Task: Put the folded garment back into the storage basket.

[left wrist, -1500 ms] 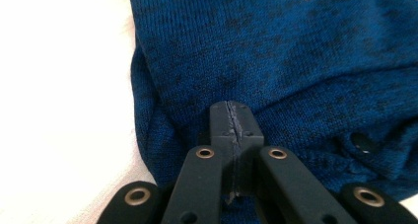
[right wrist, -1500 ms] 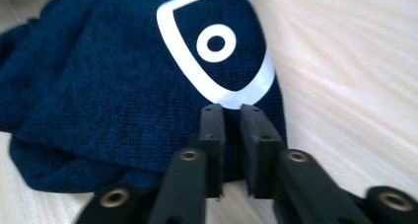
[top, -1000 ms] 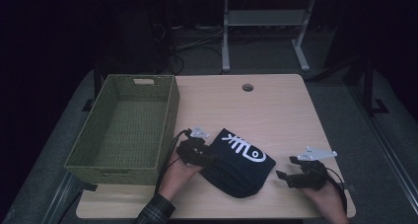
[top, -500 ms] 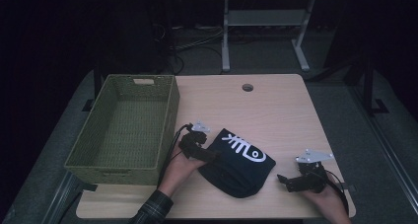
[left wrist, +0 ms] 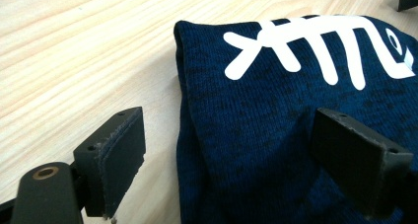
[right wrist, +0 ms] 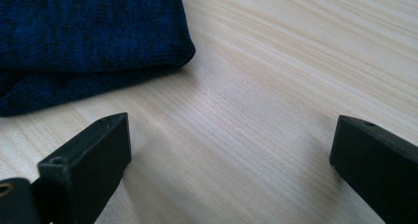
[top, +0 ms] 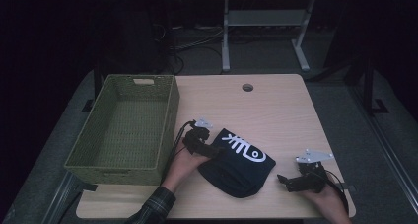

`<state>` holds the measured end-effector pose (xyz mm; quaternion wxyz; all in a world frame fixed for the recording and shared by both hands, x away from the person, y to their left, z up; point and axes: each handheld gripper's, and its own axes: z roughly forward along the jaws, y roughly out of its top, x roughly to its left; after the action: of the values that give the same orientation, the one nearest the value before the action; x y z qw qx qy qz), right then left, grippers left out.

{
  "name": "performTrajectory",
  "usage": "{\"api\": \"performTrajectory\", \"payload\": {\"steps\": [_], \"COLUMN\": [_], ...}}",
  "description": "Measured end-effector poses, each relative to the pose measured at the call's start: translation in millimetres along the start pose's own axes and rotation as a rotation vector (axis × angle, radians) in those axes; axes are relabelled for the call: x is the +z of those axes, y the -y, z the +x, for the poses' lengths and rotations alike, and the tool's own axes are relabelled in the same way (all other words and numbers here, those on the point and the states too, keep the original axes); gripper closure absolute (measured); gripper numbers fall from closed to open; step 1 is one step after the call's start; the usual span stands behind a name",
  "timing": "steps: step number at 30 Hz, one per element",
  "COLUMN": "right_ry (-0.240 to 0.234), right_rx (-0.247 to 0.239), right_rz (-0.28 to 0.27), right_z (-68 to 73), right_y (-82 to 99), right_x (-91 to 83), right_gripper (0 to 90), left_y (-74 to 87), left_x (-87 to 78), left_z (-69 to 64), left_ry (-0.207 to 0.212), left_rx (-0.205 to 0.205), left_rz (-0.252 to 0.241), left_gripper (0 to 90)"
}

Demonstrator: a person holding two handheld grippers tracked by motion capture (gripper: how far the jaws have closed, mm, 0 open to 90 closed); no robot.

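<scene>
A light wooden table [top: 276, 110] carries a green woven rectangular basket [top: 123, 130] along its left edge. A folded navy knitted garment with a white fishbone print [top: 239, 167] lies near the front edge. The left gripper [left wrist: 246, 155], jaws just opened, straddles its left edge unpressed. The right gripper [right wrist: 226, 165] stands released over bare wood, just beside the garment's right corner.

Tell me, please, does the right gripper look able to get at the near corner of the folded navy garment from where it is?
Probably yes. The right gripper stands open just beside the folded navy garment, with bare table between its jaws and the cloth's corner, and nothing in the way.
</scene>
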<state>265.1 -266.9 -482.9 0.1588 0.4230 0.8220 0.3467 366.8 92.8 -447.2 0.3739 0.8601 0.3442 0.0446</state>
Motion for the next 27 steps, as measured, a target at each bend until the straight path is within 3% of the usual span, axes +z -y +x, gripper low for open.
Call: {"api": "performTrajectory", "payload": {"steps": [7,12,16,18,20,21,27], "right_ry": [-0.005,-0.005,-0.005,-0.005,-0.004,-0.004,-0.004], "right_rx": [-0.005,-0.005,-0.005,-0.002,-0.004,-0.004,-0.001], "right_rz": [0.001,0.001,0.001,0.000,0.001,0.001,0.000], "right_z": [-0.5,-0.5,-0.6,-0.3,-0.4,-0.4,-0.3], "right_y": [-0.5,-0.5,-0.5,-0.6,-0.5,-0.5,-0.6], "right_x": [0.5,0.6,0.5,0.6,0.5,0.5,0.6], "right_gripper": [1.8,1.8,1.8,1.8,1.8,1.9,1.9], "left_y": [4.9,7.6,7.8,8.1,9.3,9.9,11.7], "left_x": [11.2,14.7,15.2,14.4,13.7,13.2,12.3], "left_z": [1.7,1.5,-0.3,-1.1,-2.1,-1.9,-1.6], "left_ry": [0.024,0.024,0.016,0.030,0.048,0.062,0.093], "left_rx": [0.008,0.000,0.021,0.032,0.033,0.038,0.047], "left_rz": [0.049,0.061,0.071,0.068,0.056,0.053,0.045], "left_gripper": [13.8,13.8,14.4,23.0,26.0,33.2,44.4]}}
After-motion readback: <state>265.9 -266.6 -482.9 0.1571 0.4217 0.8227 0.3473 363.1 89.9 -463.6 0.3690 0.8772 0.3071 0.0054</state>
